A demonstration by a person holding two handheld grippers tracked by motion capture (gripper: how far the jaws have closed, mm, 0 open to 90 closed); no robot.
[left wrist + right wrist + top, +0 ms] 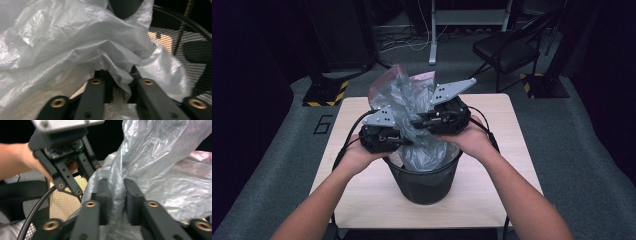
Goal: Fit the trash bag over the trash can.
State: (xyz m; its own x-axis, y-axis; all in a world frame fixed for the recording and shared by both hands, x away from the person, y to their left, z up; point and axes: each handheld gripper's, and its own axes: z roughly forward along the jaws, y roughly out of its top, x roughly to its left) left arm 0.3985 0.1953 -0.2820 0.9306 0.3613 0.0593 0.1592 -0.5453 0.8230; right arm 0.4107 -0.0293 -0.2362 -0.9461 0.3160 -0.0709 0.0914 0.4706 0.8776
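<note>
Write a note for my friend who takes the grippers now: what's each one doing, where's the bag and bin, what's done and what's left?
Left gripper: jaws shut on a fold of the plastic bag, at the bin's near-left rim.
Right gripper: jaws pinching a gathered strip of the bag, higher up, on the right side.
Bin: black mesh wastebasket, upright at the middle of the wooden table.
Done: the bag's lower part sits inside the bin; the rest bunches up above the rim.
Left: probably spread the bag's mouth and fold it over the rim all round; no edge is over it yet.
</note>
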